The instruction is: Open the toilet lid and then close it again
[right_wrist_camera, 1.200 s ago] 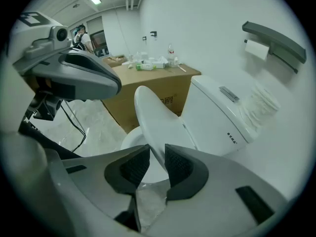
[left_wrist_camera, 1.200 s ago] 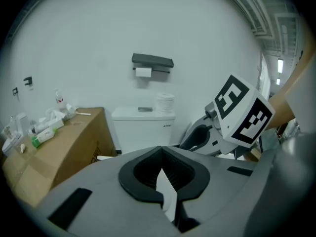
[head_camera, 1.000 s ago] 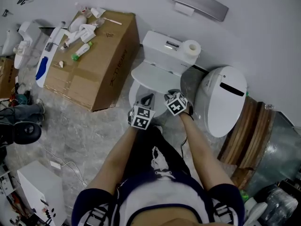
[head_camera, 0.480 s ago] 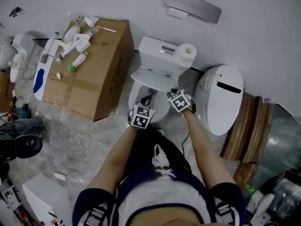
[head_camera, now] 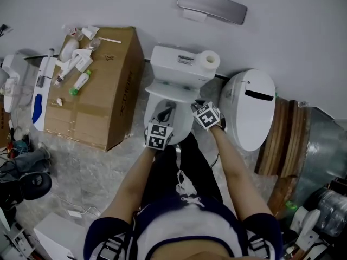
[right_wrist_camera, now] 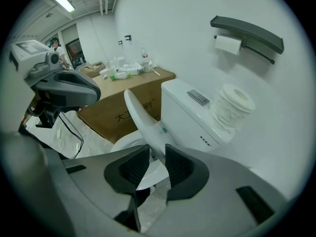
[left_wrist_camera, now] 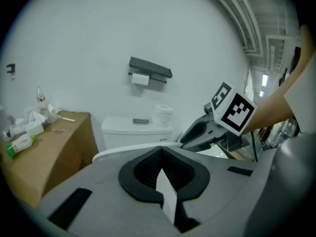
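— Which one has hold of it?

— The right gripper. Its fingers are pinching the free rim of the toilet lid, one on each side of the thin white edge. The left gripper has its fingers pressed together on nothing. It just hangs at the near left of the bowl.

— Has anything moved?

— A bit. A second ago both hands sat closer to the person, at the near lip. Now they've drifted toward the far side, toward the tank, and a little upward. The pinch looks the same as it was. In the right gripper view the lid slants up off the bowl, with the hinge end low by the tank and the free end raised.

— So it's opening, not closing?

— That's my reading. It's early in the lift and well short of upright. The lid has to swing on back until it leans against the tank. The paper roll stands on the tank's right end, so it might get nudged.

— Anything else close by?

— The cardboard box stands just left of the toilet, and the white bin just right of it. Neither looks to be in the lid's path.
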The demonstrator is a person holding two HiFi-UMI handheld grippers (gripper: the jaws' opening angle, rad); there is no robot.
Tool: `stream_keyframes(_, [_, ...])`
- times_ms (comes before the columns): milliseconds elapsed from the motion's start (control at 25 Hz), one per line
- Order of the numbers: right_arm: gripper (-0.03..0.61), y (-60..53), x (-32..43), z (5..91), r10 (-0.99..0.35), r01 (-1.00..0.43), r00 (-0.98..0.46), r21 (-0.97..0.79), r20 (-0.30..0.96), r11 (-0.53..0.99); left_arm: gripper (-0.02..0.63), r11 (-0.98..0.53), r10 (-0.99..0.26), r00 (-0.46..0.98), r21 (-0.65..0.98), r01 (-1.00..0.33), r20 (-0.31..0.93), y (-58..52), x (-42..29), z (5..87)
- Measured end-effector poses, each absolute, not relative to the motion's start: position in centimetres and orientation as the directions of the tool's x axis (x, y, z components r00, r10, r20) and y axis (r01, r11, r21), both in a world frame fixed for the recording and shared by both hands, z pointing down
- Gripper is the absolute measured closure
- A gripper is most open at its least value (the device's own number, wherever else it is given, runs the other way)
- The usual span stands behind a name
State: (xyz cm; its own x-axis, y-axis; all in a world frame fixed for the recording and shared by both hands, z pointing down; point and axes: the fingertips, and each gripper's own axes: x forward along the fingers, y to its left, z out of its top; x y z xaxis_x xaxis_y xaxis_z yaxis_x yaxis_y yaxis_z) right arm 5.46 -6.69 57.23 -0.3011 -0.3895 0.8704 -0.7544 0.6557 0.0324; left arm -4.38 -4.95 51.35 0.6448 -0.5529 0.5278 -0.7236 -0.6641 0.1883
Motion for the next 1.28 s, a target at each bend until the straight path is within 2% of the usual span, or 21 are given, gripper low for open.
stream_keyframes(480, [0.495,-10.0,6.8,56.1,-0.389,-0.759,-0.339,-0.005,0.856,0.651,0.607,-0.633,-0.599,0.64,0.204,-0.747,0.482,-10.0,-1.9,49.3])
stream_keyframes(880, [0.499,-13.1,7.7,55.7,-0.41,-0.726,-0.326,0.053,0.852,0.686,0.607,-0.655,-0.576,0.652,0.2,-0.729,0.493,-11.6,0.6,49.2])
stream_keyframes(1280, [0.512,-16.2,9.0,55.3,-0.456,-0.724,-0.273,0.131,0.847,0.677,0.607,-0.642,-0.603,0.631,0.174,-0.747,0.488,-13.6,0.9,48.5])
